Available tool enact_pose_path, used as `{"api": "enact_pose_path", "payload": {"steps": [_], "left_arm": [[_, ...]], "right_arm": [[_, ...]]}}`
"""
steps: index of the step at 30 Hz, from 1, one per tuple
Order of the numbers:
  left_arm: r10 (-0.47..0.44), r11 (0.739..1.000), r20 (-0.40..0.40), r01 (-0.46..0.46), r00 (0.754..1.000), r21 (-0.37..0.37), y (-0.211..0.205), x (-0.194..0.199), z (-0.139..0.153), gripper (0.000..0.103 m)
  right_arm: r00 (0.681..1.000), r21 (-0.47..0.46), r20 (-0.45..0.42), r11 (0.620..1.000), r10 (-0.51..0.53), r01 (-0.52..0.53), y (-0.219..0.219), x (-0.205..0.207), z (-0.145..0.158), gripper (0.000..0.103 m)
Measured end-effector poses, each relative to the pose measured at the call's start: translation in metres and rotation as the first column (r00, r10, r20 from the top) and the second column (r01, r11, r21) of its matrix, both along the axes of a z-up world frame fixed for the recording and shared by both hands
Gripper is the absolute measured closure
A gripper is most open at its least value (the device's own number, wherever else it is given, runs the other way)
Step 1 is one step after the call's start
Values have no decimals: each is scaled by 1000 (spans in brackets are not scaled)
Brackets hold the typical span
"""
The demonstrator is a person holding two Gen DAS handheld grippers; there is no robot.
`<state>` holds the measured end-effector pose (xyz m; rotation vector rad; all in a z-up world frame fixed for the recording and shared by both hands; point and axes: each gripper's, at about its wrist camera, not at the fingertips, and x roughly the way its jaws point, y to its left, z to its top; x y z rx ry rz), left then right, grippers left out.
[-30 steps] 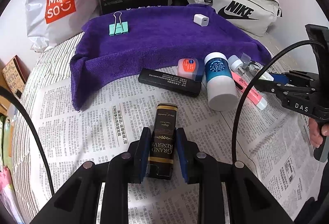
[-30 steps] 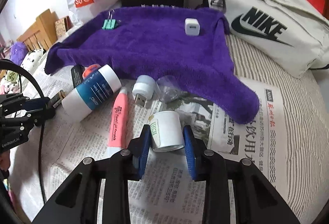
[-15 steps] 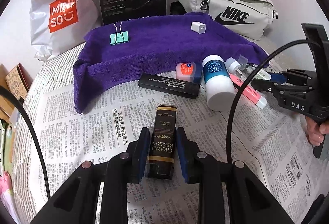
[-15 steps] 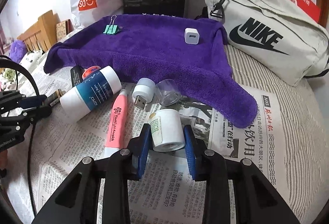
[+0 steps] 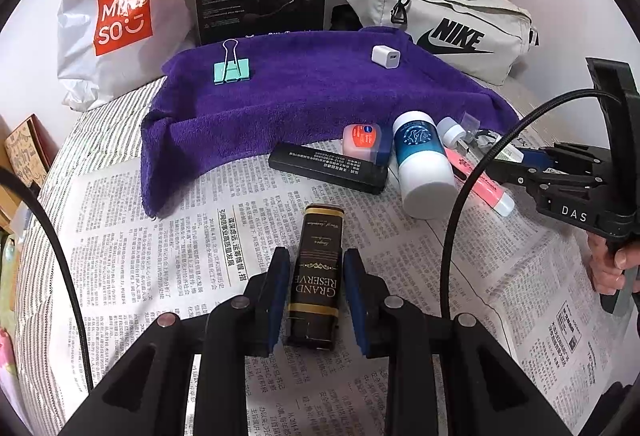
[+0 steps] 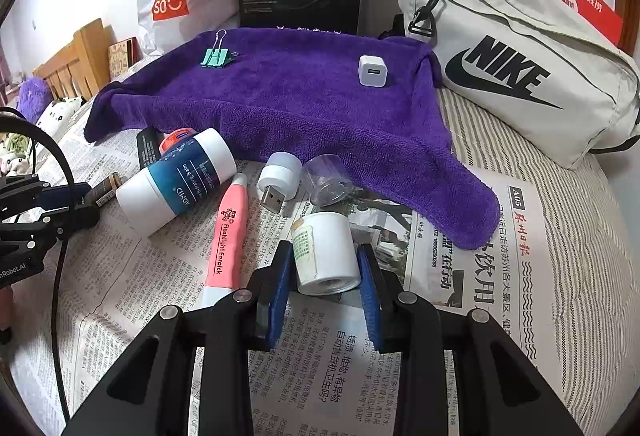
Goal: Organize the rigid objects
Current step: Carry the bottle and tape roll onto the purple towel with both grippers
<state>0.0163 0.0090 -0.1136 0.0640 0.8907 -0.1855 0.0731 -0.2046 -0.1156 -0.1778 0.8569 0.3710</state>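
Pick-up step. My left gripper (image 5: 316,280) clamps the black-and-gold rectangular "Grand Reserve" tin (image 5: 318,276); my right gripper (image 6: 324,272) grips the small white cylindrical bottle (image 6: 325,256), seemingly lifted. Next: carry both forward onto the purple towel (image 6: 288,103).

Bedroom: striped mattress (image 6: 572,236), wooden headboard (image 6: 76,63)

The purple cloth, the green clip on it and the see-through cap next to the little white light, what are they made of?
The purple cloth looks like soft terry or microfibre: fuzzy, matte pile with limp folds. The green clip seems painted metal with shiny wire handles. The see-through cap is probably clear plastic, since the newspaper shows through it.
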Motion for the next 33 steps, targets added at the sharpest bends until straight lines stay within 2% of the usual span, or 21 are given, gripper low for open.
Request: {"api": "enact_pose_path", "payload": {"steps": [5,10,14,20,27,33], "left_arm": [[-10,999,-11,10,1000,37,-4,-2,1,80],[-14,1000,-50,15,999,13,-1,0,5,80],[-2,999,-70,5,998,34,0,0,8,80],[16,1000,-50,-15,999,16,5,3,24,80],[40,998,-26,-41,999,-46,16,7,40,80],[54,998,-8,-55,998,-34,21,18,50,80]], "right_arm": [[1000,-26,5,1000,-17,17,2,-3,2,72],[999,1,-34,1000,-25,25,-4,-5,8,72],[1000,34,-14,999,-19,20,-10,-7,26,72],[1000,71,-12,997,-11,12,-9,-4,41,72],[1000,79,-10,997,-5,6,-6,1,44,72],[1000,75,1,997,3,-3,-4,4,51,72]]}}
